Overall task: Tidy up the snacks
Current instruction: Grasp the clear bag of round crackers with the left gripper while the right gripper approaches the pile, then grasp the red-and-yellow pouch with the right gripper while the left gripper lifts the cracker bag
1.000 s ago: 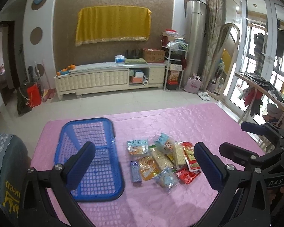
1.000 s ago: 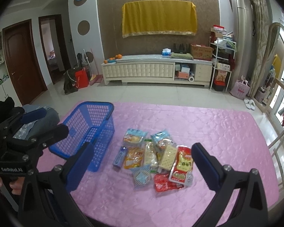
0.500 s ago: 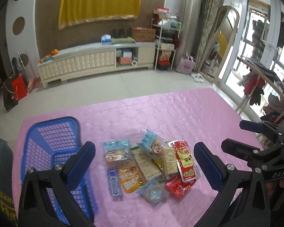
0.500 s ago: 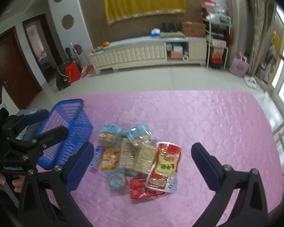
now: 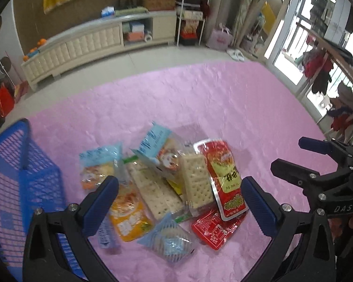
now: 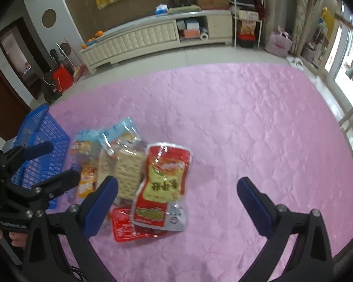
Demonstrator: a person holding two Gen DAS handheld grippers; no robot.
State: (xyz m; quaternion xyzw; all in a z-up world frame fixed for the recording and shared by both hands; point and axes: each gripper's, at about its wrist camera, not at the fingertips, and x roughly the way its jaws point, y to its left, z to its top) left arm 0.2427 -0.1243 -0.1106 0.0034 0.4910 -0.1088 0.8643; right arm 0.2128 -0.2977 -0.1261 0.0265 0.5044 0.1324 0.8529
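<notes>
A pile of snack packets lies on the pink tablecloth (image 5: 223, 108): a red-and-yellow pouch (image 5: 226, 176), cracker packs (image 5: 195, 181), a light-blue packet (image 5: 157, 148), an orange packet (image 5: 127, 216) and a small red packet (image 5: 214, 228). A blue mesh basket (image 5: 18, 188) stands to the left of them. My left gripper (image 5: 180, 199) is open and empty, just above the pile. My right gripper (image 6: 176, 202) is open and empty over the red-and-yellow pouch (image 6: 163, 183); the basket (image 6: 42, 148) shows at its left.
A cream TV cabinet (image 6: 153, 37) and a metal shelf rack (image 6: 247, 11) stand across the tiled floor beyond the table. Glass doors and a clothes rack (image 5: 322, 54) are on the right. The other gripper's body shows at each view's edge (image 5: 329, 181).
Both grippers have moved forward and down toward the snack pile, which now looks much larger. The basket has slid toward the left edge of both views. Both stay open.
</notes>
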